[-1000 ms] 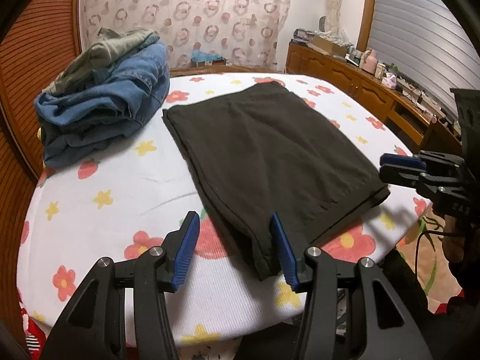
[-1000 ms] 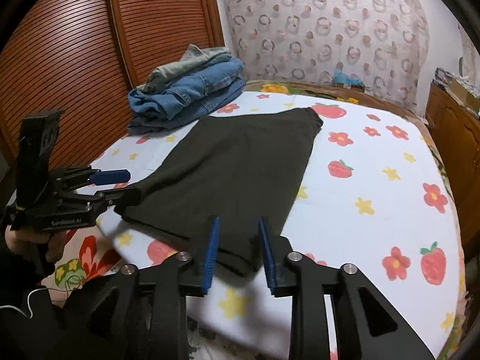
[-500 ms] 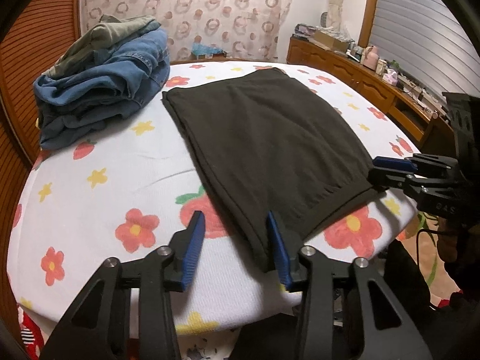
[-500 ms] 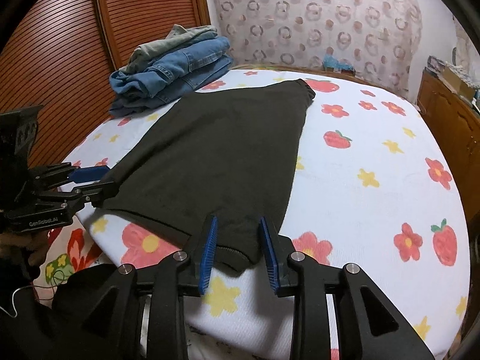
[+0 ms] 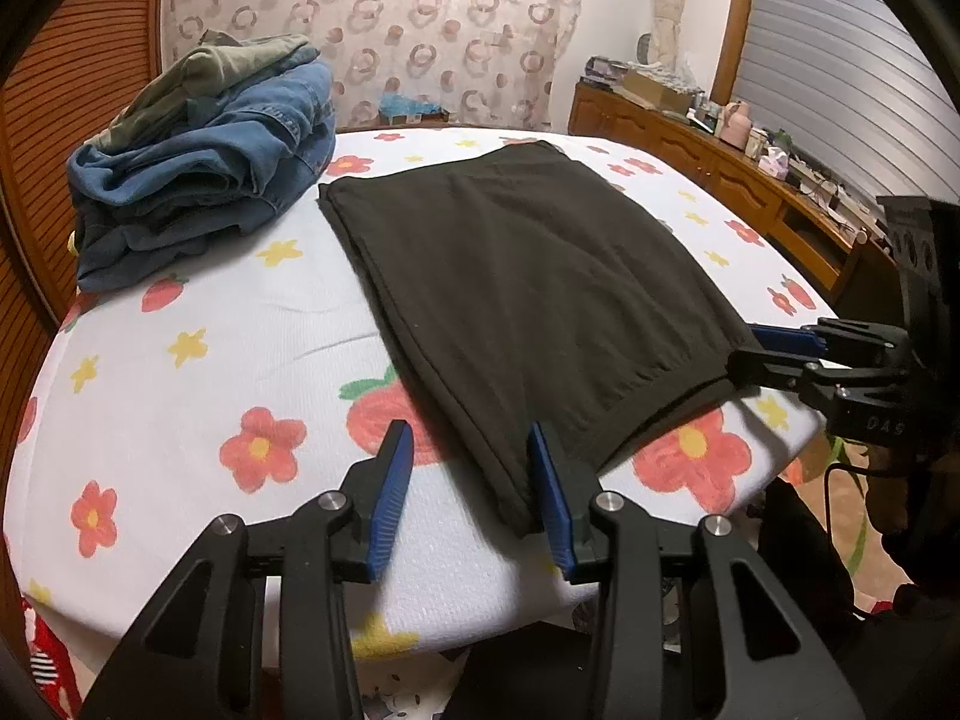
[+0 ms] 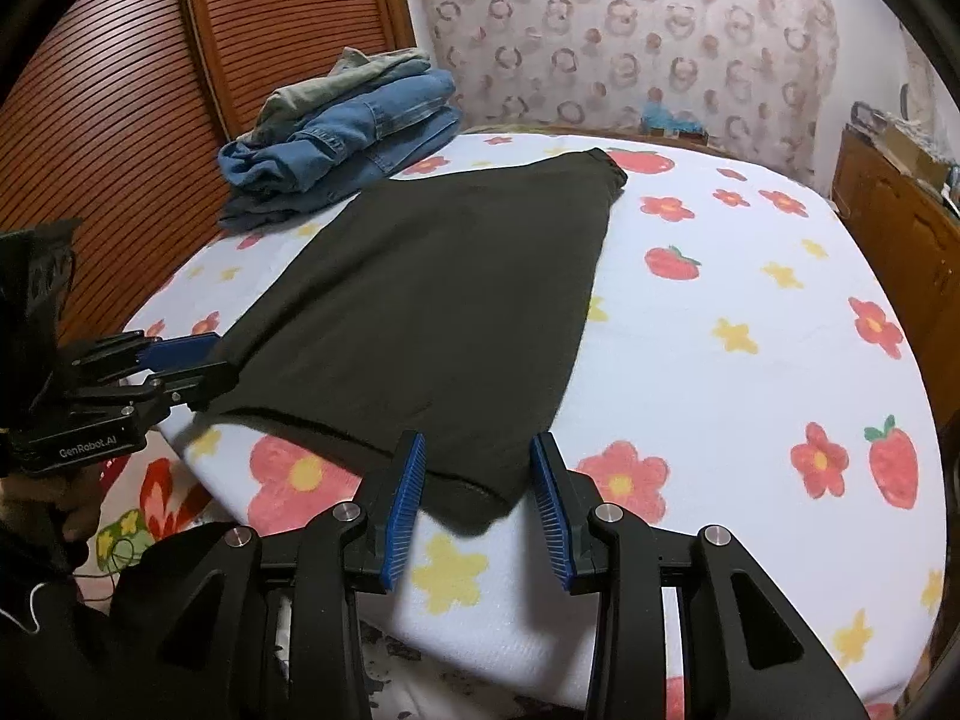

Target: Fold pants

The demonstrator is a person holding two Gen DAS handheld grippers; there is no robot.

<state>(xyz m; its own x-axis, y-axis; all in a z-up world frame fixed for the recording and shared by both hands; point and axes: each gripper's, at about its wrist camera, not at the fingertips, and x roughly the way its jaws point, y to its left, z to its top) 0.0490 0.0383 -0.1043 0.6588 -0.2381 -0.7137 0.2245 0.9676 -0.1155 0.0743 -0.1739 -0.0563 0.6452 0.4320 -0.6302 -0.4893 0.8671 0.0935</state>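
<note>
My left gripper (image 5: 471,483) had its jaws parted, nothing pinched; the near left corner of the black pants (image 5: 516,276) lay between the blue pads, closest to the right one. Those jaws closed a little in the last second. My right gripper (image 6: 477,492) was likewise released, its jaws having just been opening, with the near right corner of the pants (image 6: 432,312) between the pads, unpinched.

The pants lay folded flat on the flowered bed sheet (image 5: 198,372), running from the near edge toward twelve o'clock.

Outward at ten o'clock sat a stack of folded jeans (image 5: 204,174), touching nothing dark. Only the left view showed the wooden sideboard (image 5: 708,162) at two o'clock, cluttered on top, and the right gripper at three. Only the right view showed the slatted wooden doors (image 6: 150,96) at ten o'clock and, at nine, the left gripper beside the hem with a hand (image 6: 57,495) under it.
</note>
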